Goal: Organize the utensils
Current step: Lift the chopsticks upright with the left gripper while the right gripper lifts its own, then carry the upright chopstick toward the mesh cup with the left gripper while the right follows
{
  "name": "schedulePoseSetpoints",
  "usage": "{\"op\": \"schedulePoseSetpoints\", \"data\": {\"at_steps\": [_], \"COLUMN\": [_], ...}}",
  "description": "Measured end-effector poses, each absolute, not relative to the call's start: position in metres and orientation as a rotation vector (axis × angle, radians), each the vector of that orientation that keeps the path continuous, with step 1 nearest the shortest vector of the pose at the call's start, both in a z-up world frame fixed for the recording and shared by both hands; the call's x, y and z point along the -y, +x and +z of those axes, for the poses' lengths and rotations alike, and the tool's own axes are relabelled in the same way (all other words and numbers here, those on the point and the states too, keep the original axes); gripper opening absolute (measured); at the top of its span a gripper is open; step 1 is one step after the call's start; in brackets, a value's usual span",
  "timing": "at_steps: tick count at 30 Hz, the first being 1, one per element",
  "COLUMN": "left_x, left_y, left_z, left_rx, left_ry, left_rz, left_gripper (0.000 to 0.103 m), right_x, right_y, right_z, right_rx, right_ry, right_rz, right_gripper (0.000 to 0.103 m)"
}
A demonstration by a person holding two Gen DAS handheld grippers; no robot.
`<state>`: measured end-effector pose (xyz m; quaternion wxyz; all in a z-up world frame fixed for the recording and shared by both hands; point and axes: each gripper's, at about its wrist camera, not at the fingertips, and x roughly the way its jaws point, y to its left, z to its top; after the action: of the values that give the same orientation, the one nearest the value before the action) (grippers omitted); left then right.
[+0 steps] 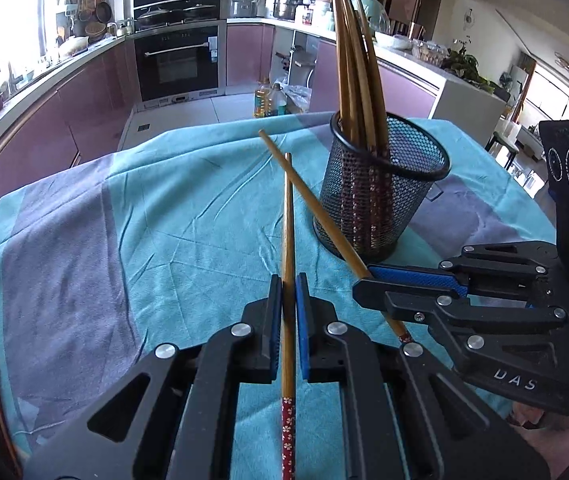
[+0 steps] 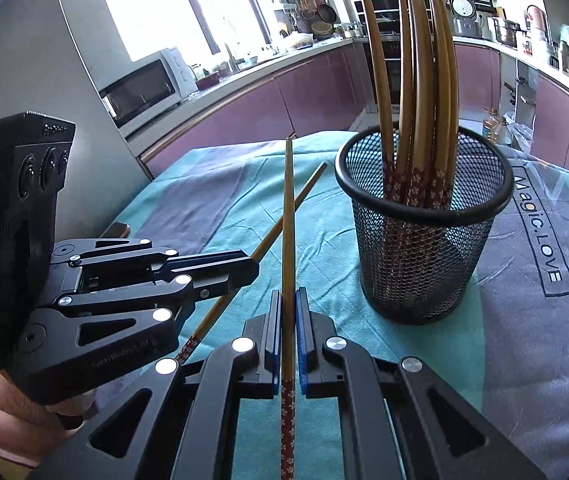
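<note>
Left wrist view: the left hand-held gripper [image 1: 288, 292] pinches one slim wooden chopstick [image 1: 289, 240] between its blue pads, while the right hand-held gripper [image 1: 364, 282] clamps a second chopstick [image 1: 308, 196]; the two cross above the teal cloth [image 1: 164, 220] covering the table, probably bound for the black mesh cup [image 1: 384, 200] just beside them, where more chopsticks [image 1: 354, 60] stand tips-up.

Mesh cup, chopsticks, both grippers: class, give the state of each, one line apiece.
Mesh cup: upright on the cloth, holding a bundle of chopsticks.
Left gripper: shut on one chopstick.
Right gripper: shut on another chopstick.
Bundle of chopsticks: standing tips up.
</note>
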<state>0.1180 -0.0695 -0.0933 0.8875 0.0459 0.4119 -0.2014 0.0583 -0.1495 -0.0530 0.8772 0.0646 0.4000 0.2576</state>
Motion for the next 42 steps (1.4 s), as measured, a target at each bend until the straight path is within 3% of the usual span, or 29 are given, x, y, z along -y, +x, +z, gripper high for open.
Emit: {"op": "schedulePoseSetpoints", "data": {"at_steps": [42], "left_x": [0.043], "left_y": [0.093], "left_z": [-0.045], "left_rx": [-0.773], "left_ry": [0.003], "left_rz": [-0.505], "left_gripper": [0.008], "right_x": [0.167], "right_y": [0.040], "right_z": [-0.026], "right_rx": [-0.758], "right_ry": [0.137], "right_rz": [0.564], "right_gripper": [0.006]}}
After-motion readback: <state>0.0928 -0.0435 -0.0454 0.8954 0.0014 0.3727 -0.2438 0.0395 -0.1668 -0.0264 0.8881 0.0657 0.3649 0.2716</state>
